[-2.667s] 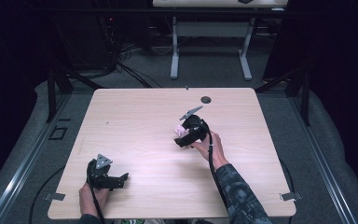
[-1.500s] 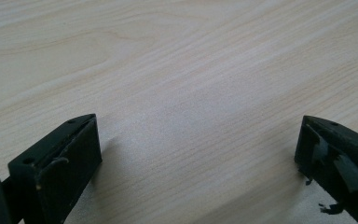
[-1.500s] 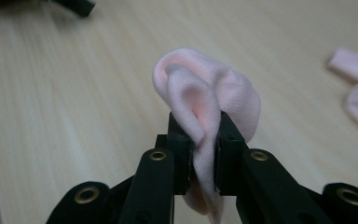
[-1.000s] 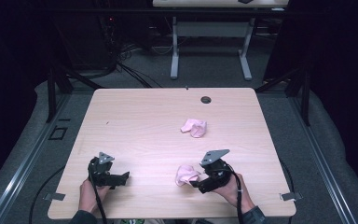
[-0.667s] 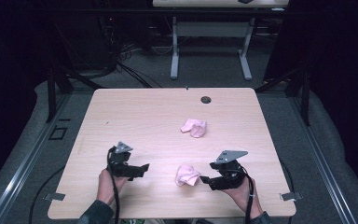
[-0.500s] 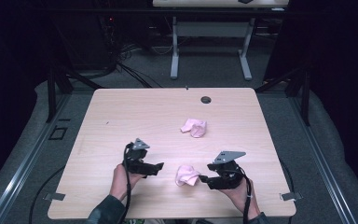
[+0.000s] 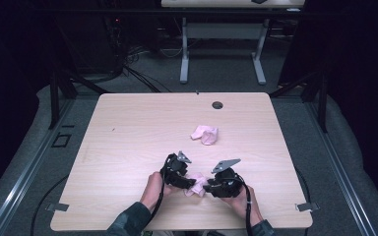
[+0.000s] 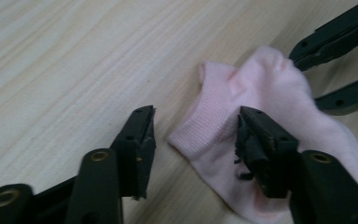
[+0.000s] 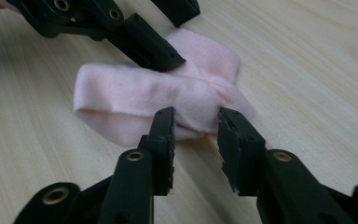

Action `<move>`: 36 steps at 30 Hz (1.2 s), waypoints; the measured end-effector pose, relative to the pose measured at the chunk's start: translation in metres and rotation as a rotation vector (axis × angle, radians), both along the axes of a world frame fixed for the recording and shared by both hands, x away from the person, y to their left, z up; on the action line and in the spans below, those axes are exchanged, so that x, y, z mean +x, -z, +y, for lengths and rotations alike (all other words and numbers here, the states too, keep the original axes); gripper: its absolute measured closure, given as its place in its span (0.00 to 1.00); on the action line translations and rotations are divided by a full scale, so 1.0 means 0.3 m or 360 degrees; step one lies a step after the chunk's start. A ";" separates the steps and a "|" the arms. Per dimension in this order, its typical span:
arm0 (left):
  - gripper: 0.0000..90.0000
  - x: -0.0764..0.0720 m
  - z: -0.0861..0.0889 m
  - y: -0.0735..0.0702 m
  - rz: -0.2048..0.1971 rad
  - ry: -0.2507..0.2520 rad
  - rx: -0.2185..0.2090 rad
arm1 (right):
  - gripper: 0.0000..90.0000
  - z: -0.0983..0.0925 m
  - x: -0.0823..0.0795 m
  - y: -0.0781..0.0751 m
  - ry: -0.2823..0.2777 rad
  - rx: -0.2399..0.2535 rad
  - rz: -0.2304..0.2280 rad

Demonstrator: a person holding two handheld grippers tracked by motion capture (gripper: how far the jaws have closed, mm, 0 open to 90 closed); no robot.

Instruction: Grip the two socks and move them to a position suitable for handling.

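- Now the near sock [image 7: 195,184], a pink ankle sock, lies crumpled on the table [image 7: 128,137] close to its front edge, between the two hands.
- Both tools meet at it from opposite sides, which I take as a two-ended pick-up meant to stretch or flatten it, since one grip alone would leave it bunched.
- The left hand-held gripper [image 8: 193,140] has just been closing and stands half open: its jaws straddle the ribbed cuff, one pad resting against the cloth, the other on bare wood clear of the cuff's edge. No pinch yet.
- The right hand-held gripper [image 9: 196,140] has also just been closing, and its gap is narrow. The sock's far fold sits at the mouth of the jaws, with cloth bulging into the gap, but I cannot tell whether the pads press on it.
- Each grip aims at an end rather than the middle, likely so the heel and toe can be pulled apart.
- The second sock [image 7: 204,134] lies well apart, toward the middle of the table, loosely heaped and untouched; it probably waits its turn as the mate.
- Count: two pink socks, two hand-held grippers, two hands.
- A small dark hole [image 7: 217,104] sits near the table's far edge.
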State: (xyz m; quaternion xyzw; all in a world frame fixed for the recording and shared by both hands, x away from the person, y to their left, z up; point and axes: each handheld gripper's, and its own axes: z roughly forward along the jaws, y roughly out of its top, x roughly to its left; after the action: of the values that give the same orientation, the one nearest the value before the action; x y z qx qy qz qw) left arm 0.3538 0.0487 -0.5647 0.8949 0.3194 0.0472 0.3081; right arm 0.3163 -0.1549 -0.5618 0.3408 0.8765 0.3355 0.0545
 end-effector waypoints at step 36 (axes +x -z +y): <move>0.92 -0.058 0.130 -0.077 -0.0247 -0.0245 -0.0183 | 0.46 0.057 -0.004 -0.029 -0.0229 0.0155 0.0003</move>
State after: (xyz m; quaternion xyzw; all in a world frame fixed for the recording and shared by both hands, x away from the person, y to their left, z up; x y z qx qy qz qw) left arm 0.3363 0.0876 -0.5416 0.8422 0.3646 0.1214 0.3782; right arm 0.3151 -0.1377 -0.5530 0.2796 0.8815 0.3804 0.0129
